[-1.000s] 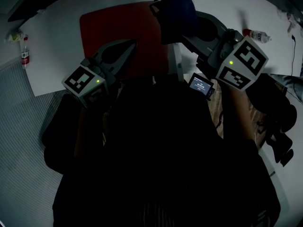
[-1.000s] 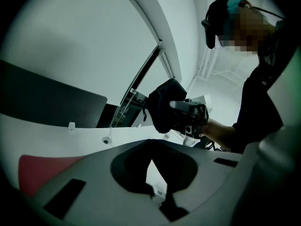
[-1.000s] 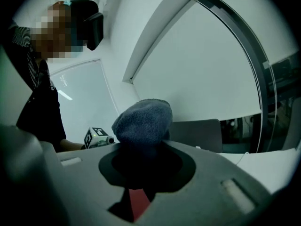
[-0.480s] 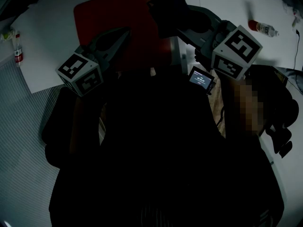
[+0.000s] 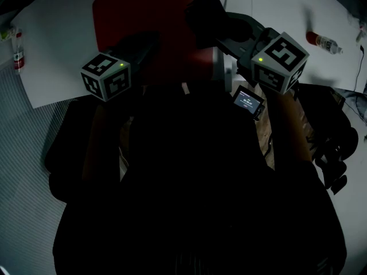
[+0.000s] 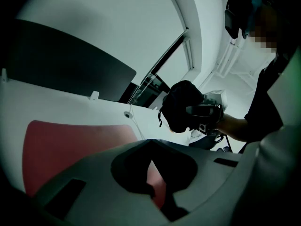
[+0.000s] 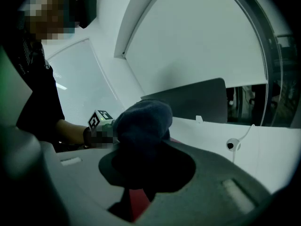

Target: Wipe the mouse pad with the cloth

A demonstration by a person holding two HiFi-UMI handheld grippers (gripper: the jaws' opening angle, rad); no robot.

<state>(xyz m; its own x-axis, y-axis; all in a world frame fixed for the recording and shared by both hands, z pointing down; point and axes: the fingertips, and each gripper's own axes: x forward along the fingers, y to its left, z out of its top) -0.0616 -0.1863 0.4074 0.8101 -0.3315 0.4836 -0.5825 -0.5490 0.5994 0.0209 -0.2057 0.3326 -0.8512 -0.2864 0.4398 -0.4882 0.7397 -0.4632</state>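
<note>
Right gripper (image 5: 218,30) pinches the bunched dark cloth (image 7: 143,119) so its wad juts ahead of the jaws, raised above the edge of the red mouse pad (image 5: 155,10) beneath it, ready to wipe I think, while my left gripper (image 5: 150,40), jaws together and empty, hovers alongside.

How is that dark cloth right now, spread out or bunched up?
Bunched up: the cloth is a rounded wad pinched in the right gripper, with no flat spread part showing.
</note>
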